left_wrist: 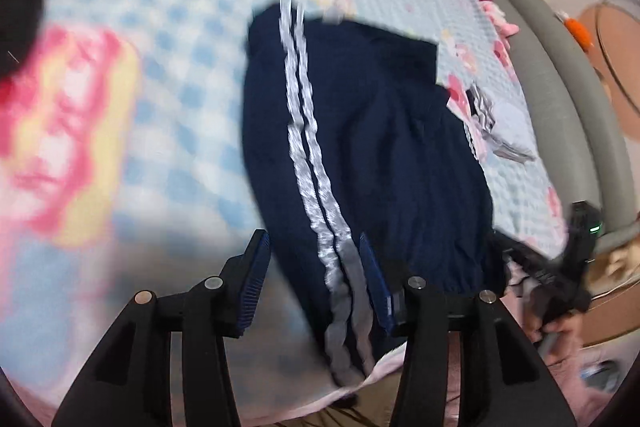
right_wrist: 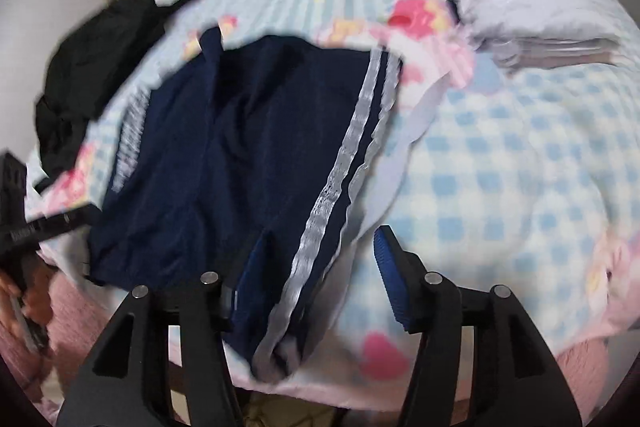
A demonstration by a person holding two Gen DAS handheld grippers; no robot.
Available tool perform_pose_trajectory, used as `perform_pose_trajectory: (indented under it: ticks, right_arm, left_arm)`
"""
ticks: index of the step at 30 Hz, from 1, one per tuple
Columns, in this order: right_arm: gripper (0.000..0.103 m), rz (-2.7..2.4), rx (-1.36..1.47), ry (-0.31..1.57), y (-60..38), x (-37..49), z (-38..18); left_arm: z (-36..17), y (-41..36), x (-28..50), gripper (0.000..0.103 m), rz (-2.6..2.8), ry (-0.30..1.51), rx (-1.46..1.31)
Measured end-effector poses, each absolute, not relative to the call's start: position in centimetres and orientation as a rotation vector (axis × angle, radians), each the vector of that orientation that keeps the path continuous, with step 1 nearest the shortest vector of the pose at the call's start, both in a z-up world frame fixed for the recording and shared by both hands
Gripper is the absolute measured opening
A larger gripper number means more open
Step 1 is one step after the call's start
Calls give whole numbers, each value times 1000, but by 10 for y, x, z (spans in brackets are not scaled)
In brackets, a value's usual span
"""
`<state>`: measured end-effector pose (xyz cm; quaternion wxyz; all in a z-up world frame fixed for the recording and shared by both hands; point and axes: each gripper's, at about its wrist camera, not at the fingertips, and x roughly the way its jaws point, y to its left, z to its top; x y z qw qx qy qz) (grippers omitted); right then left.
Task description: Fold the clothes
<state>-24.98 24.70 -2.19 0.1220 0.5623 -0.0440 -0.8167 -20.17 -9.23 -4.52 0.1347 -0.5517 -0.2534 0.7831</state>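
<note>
Navy shorts (left_wrist: 380, 131) with two white side stripes lie spread flat on the bed, also seen from the other side (right_wrist: 240, 147). My left gripper (left_wrist: 314, 267) hangs over their near corner. Its jaws stand apart, with the striped edge lying loose between them. My right gripper (right_wrist: 322, 263) is over the opposite near corner, open too, and the other striped edge runs between its blue pads (right_wrist: 386, 259). Neither pair of pads presses on the cloth. Each wrist view catches the other gripper at its edge, blurred.
A blue-checked blanket (left_wrist: 180, 67) with pink prints covers the bed (right_wrist: 500, 167). A black garment (right_wrist: 92, 67) lies crumpled at the far left. Folded pale clothes (right_wrist: 540, 23) are stacked at the far right. A grey padded bed frame (left_wrist: 560, 87) borders the mattress.
</note>
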Motion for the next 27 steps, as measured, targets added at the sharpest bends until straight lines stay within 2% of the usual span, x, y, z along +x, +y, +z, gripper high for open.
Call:
perform_pose_trajectory:
  ticks: [1, 2, 3, 5, 10, 16, 21, 27]
  right_arm:
    - [42, -2362, 1661, -131, 244, -251, -27]
    - [40, -2365, 1663, -117, 241, -250, -31]
    - [40, -2379, 1658, -89, 238, -248, -33]
    - [40, -2438, 1638, -14, 237, -241, -32]
    - [40, -2494, 1549, -143, 257, -224, -13]
    - [40, -2475, 1453, -181, 255, -203, 8]
    - [40, -2458, 1407, -54, 222, -215, 27]
    - [41, -2454, 1347, 24, 183, -272, 33]
  left_arm:
    - [-47, -88, -199, 44, 2293, -691, -1614]
    - [-47, -80, -192, 37, 2350, -582, -1632]
    - [-46, -74, -185, 36, 2386, -502, -1648]
    - [-45, -72, -173, 35, 2411, -456, -1658]
    - [-33, -89, -145, 35, 2426, -557, -1582]
    - [-9, -100, -141, 35, 2451, -573, -1471]
    - [2, -106, -191, 38, 2475, -611, -1382]
    - [-27, -119, -275, 39, 2540, -666, -1460]
